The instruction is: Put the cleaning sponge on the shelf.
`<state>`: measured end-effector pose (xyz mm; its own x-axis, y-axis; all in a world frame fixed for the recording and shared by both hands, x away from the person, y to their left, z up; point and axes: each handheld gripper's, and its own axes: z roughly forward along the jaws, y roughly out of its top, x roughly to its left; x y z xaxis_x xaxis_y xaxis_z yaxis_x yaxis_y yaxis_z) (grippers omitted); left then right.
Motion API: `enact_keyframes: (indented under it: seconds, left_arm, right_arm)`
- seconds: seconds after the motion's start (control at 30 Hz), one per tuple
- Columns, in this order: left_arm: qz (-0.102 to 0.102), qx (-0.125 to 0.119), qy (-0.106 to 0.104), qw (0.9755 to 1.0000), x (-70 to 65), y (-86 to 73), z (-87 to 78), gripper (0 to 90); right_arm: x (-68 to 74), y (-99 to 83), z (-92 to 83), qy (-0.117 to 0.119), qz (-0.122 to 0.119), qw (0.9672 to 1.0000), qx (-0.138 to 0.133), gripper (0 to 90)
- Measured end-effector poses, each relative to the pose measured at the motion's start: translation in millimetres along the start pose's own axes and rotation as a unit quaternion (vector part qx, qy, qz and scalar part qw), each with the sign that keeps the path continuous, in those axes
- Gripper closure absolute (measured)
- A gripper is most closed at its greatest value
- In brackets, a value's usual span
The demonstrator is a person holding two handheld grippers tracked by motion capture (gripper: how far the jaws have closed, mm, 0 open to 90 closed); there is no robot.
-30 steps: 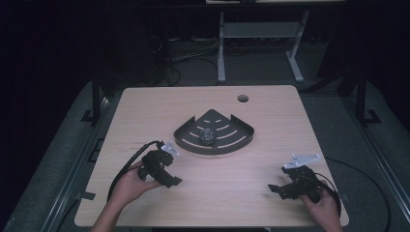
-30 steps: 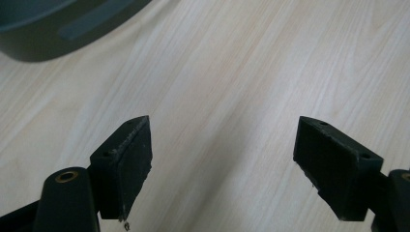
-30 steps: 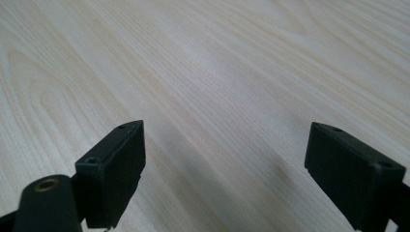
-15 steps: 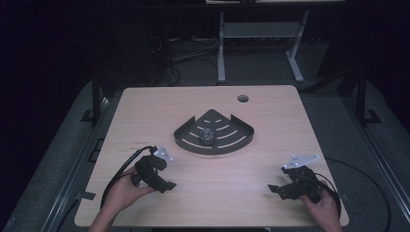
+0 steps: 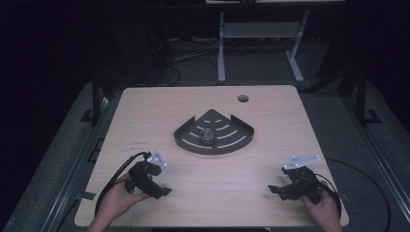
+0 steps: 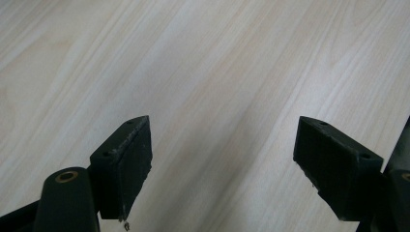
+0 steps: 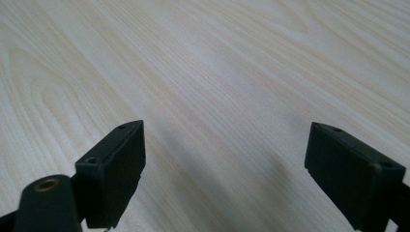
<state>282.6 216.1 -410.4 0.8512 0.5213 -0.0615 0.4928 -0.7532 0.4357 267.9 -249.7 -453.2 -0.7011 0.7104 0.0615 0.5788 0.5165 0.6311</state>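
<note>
Object: a small dark ball [image 5: 208, 136] with a crinkled, slightly shiny surface is seen; it looks like crumpled foil or wire, but the material cannot be told for sure.
Place of object: the ball is lying near the middle of a black fan-shaped tray [image 5: 188, 143], on its slotted floor, in the middle of the wooden table [image 5: 145, 111].
Handling: the ball is judged to be light and a little springy; it could be crushed or could roll if it is pressed too hard.
Where to hold: the ball is best taken from above, across its widest part, with one jaw on each side.
Left gripper [image 5: 160, 191]: it is held low over the bare table, well apart from the tray; its jaws are spread wide and nothing is between them.
Right gripper [image 5: 274, 190]: it is held near the right front corner, also well apart from the tray; its jaws are wide apart and empty.
</note>
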Motion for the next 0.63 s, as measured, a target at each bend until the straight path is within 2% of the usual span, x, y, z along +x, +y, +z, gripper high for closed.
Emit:
enact_keyframes:
  seconds: [0.37, 0.63]
  left_arm:
    - [-0.011, -0.005, 0.004, 0.9999, -4.1, -19.4, -3.7, 20.9]
    - [-0.023, -0.006, 0.007, 0.9997, -9.3, -39.2, -5.2, 20.9]
  right_arm:
    - [1.4, 0.0, 0.0, 0.0, 0.002, 1.0, 0.002, 14.2]
    - [2.1, -1.7, -3.5, -0.002, -0.002, 1.0, -0.004, 14.2]
